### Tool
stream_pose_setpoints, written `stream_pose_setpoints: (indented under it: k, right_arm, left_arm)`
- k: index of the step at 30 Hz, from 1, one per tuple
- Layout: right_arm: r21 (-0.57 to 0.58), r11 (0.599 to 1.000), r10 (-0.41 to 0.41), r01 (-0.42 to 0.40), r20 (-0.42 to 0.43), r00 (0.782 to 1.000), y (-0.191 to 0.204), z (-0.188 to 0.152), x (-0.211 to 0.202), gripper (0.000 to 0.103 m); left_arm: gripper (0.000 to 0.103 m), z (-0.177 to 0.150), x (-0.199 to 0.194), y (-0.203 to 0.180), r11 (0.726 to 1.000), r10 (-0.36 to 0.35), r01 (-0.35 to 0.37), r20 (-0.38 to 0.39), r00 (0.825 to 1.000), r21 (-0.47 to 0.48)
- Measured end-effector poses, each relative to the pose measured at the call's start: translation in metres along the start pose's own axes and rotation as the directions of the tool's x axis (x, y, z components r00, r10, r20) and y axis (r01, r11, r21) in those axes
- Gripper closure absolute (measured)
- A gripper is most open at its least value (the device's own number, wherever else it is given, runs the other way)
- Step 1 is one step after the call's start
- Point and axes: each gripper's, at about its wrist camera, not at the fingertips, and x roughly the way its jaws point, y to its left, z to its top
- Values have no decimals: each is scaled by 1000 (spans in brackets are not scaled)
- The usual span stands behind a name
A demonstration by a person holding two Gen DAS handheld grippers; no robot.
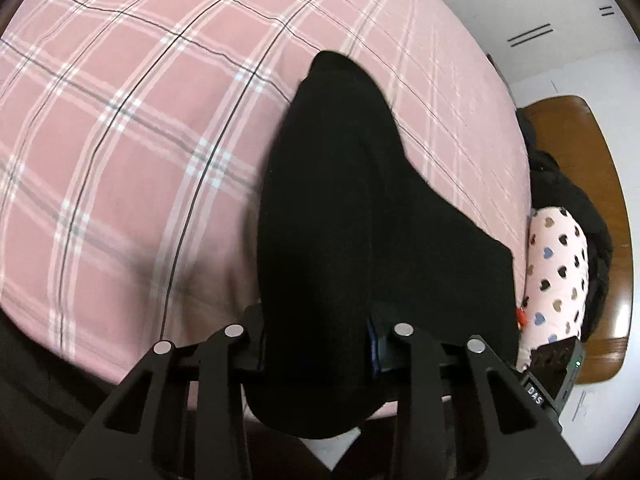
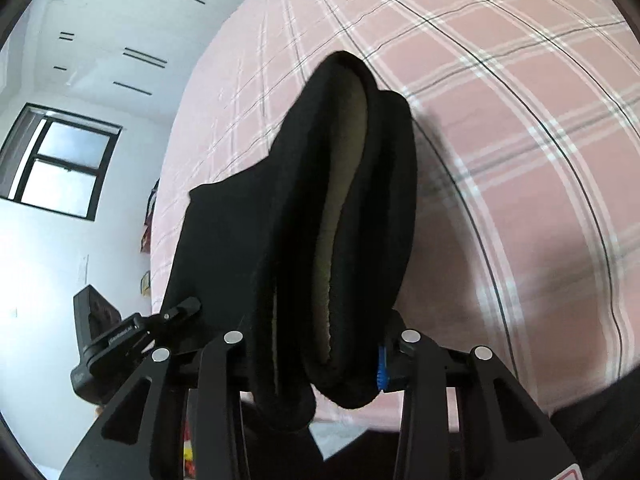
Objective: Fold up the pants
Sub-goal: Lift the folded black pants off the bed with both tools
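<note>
Holding the black pants pinched in both my left tool and right tool above the bed (fleece lining showing) so they hang straight for folding

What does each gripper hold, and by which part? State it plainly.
Both grip the black pants: the left gripper on a bunched black edge, the right gripper on a thick edge showing pale fleece lining.
</note>
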Motion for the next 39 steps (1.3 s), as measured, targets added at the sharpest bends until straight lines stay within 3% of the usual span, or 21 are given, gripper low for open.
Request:
stream_pose_setpoints:
  k: [6, 11, 21, 26, 32, 37, 39]
  right_arm:
    - [36, 999, -4, 6, -60, 998, -15, -49, -4, 68]
    - [0, 1000, -4, 4, -63, 998, -5, -59, -15, 68]
    - [-127, 991, 33, -29, 32, 999, 36, -54, -65, 68]
    - [-195, 980, 72, -50, 108, 992, 55, -51, -106, 68]
    - [-311, 948, 143, -68, 225, 964, 97, -36, -159, 68]
    - [-404, 912, 211, -72, 312, 926, 131, -24, -203, 68]
    - [-439, 896, 238, -70, 340, 910, 144, -18, -218, 68]
  left_arm:
    - [71, -52, -11, 22, 1000, 2, -3, -72, 997, -18]
    - [71, -71, -29, 17, 1000, -1, 2, -73, 997, 3]
    - [71, -72, -89, -15, 990, -30, 27, 27, 999, 135]
    - [71, -71, -119, -52, 977, -61, 39, 103, 993, 209]
    - [71, -64, -172, -90, 951, -134, 62, 223, 966, 303]
    - [71, -57, -216, -123, 919, -207, 73, 314, 927, 388]
    - [71, -52, -234, -138, 899, -244, 73, 354, 903, 431]
